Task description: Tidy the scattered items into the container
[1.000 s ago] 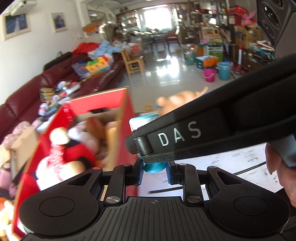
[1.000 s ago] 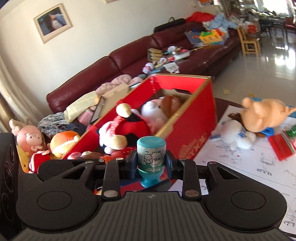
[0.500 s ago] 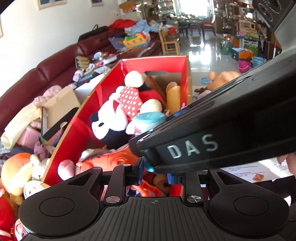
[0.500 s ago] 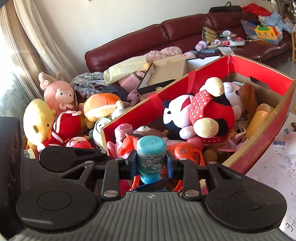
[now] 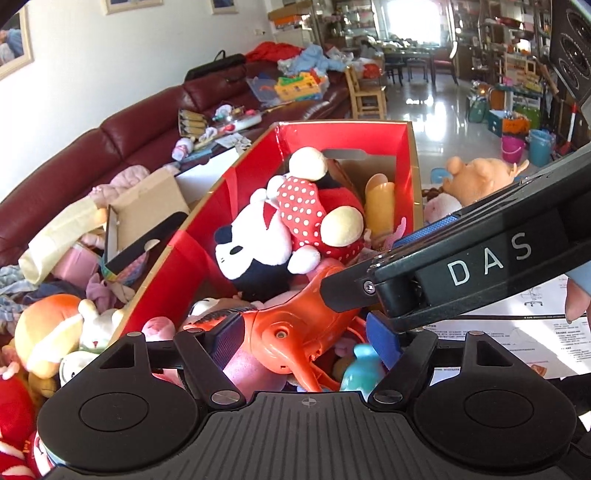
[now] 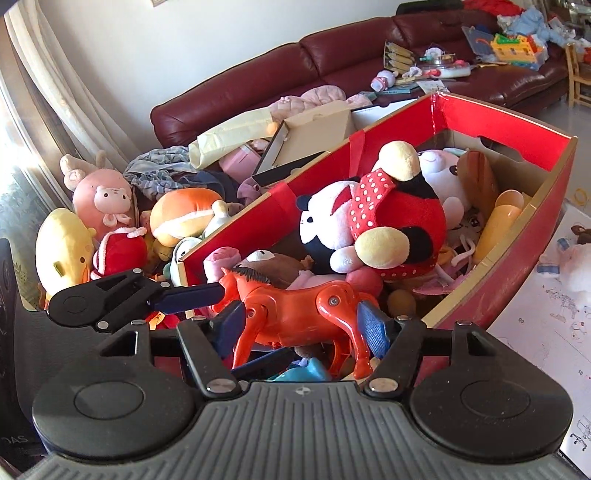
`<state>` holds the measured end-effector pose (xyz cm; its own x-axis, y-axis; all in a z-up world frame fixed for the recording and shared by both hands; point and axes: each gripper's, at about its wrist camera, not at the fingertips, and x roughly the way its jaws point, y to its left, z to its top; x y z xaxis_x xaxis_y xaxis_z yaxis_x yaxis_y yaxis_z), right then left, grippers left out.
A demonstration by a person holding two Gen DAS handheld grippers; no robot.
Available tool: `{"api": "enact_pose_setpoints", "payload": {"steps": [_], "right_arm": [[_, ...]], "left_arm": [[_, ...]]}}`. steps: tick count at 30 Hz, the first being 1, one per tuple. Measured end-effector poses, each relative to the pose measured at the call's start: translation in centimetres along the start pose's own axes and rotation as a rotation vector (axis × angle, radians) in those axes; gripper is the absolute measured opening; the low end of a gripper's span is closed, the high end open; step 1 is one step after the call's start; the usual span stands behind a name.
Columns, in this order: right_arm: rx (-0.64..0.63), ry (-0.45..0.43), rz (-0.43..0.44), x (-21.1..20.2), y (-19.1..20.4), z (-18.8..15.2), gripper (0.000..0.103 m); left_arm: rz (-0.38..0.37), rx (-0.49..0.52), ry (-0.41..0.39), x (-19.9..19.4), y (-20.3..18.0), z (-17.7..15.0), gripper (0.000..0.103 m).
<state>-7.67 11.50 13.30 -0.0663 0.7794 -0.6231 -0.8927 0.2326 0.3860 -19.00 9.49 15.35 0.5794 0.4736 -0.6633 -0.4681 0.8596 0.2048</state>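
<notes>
Both views are bright with daylight; in the left wrist view a blown-out white window (image 5: pixel 412 16) at the far end of the room throws hard glare across the glossy pale tiled floor (image 5: pixel 436 107); in the right wrist view sun comes through the sheer cream curtain (image 6: pixel 44 92) at the left edge, washing it out; the long red cardboard box (image 6: pixel 498 291) casts shade over its own inner wall; fisheye bending curves the dark red leather sofa (image 5: pixel 122 136) and darkens the corners; focus is sharp, without motion blur.

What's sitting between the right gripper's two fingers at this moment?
In the right wrist view, the right gripper, jaws opening, has the orange toy horse standing between its blue fingers; the teal bottle lies below, inside the red box.
</notes>
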Motion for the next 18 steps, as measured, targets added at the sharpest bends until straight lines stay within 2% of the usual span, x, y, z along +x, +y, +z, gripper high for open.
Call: {"api": "enact_pose_setpoints", "payload": {"steps": [3, 6, 10, 15, 18], "right_arm": [[0.020, -0.003, -0.002, -0.2, -0.5, 0.0, 0.072], [0.030, -0.007, -0.007, -0.4, -0.9, -0.1, 0.081], [0.030, -0.004, -0.015, -0.5, -1.1, -0.2, 0.085], [0.016, -0.008, -0.033, -1.3, -1.7, 0.2, 0.093], [0.009, -0.016, -0.054, -1.7, -2.1, 0.6, 0.096]], "left_arm": [[0.001, 0.002, -0.006, 0.8, 0.2, 0.5, 0.084], [0.013, 0.010, -0.009, 0.9, 0.2, 0.7, 0.090], [0.016, 0.014, -0.015, 0.4, 0.5, 0.5, 0.091], [0.000, 0.023, -0.015, 0.2, 1.2, 0.4, 0.100], [-0.004, 0.033, -0.018, 0.1, 1.3, 0.4, 0.102]]}}
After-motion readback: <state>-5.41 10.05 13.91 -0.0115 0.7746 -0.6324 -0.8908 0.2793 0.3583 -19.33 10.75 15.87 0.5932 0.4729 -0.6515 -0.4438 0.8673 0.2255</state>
